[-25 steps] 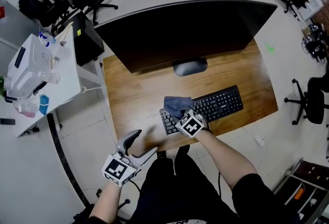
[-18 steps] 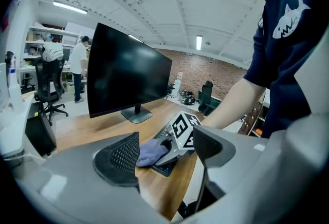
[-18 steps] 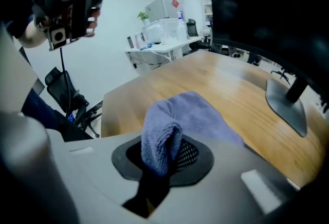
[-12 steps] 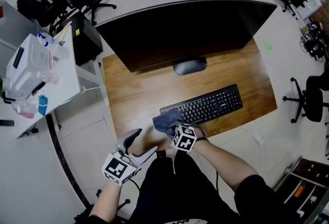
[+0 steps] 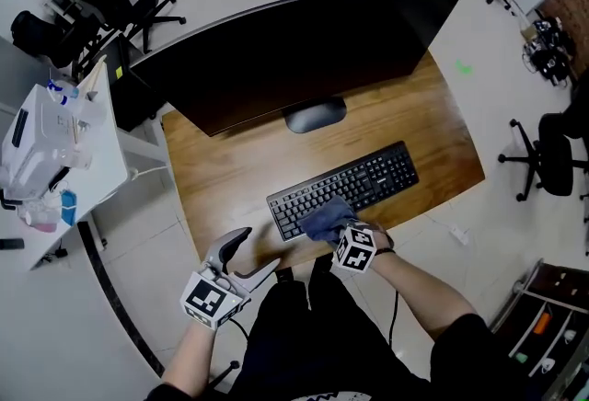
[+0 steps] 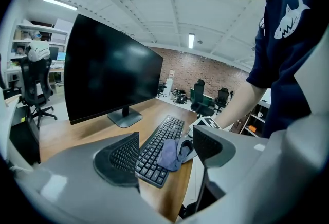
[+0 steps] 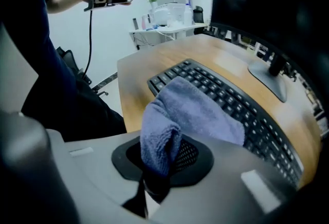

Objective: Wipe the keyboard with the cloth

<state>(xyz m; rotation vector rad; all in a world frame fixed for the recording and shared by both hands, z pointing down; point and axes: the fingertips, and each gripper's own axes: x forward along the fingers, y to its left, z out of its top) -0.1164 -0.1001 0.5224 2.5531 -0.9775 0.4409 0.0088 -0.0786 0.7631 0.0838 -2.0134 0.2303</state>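
- At the left, the left gripper (image 5: 253,252) hangs just off the near edge of the wooden desk (image 5: 230,160); its jaws are spread wide with nothing between them; it looks parked clear so the working hand has the run of the keys.
- At centre, the blue cloth (image 5: 324,221) lies draped over the near-left part of the black keyboard (image 5: 373,178), which sits aslant in front of the monitor (image 5: 304,50).
- Just right of it, the right gripper (image 5: 337,230) pinches a bunched fold of the cloth; the loose part fans out over the keys, probably so a sweep drags it across the rows.
- Hard to make out: the keys under the cloth are covered; how firmly it presses on them cannot be told; from above, the right gripper's tips are lost beneath the fabric.
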